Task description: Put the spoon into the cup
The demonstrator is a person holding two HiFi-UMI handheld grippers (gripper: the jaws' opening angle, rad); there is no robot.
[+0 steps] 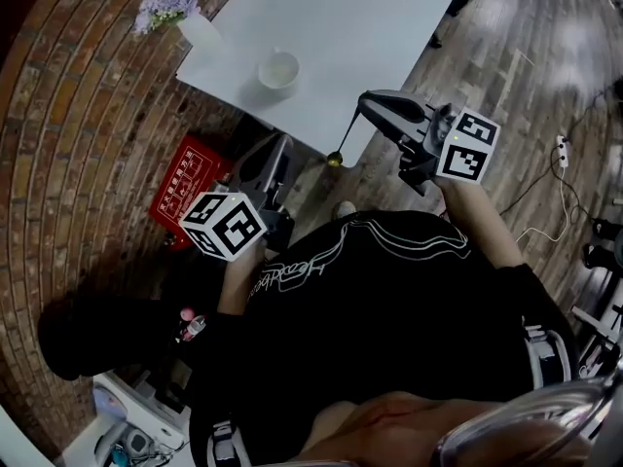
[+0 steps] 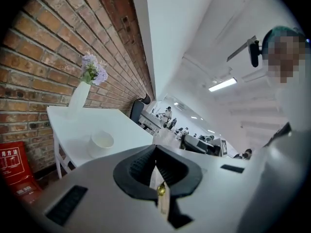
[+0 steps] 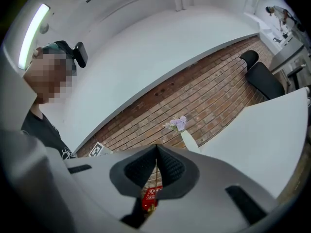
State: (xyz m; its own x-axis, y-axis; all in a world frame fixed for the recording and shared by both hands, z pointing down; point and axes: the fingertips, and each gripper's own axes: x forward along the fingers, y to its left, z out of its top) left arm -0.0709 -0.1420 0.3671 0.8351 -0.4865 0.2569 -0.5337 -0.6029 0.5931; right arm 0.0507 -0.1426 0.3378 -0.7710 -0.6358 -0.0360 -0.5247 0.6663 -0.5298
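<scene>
At 12 o'clock, cup [image 1: 279,69]: standing on white table [image 1: 370,27].
Spoon [image 1: 348,130]: hanging bowl-down at 1 o'clock, by table's near edge.
Right gripper [image 1: 365,99]: clenching spoon's handle.
Left gripper [image 1: 283,144]: keeping jaws pressed together.

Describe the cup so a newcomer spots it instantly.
Start at the white table beside the brick wall. Near its edge facing the person sits the cup, low, wide, plain white and empty; the vase next to it is tall and holds purple flowers.
</scene>
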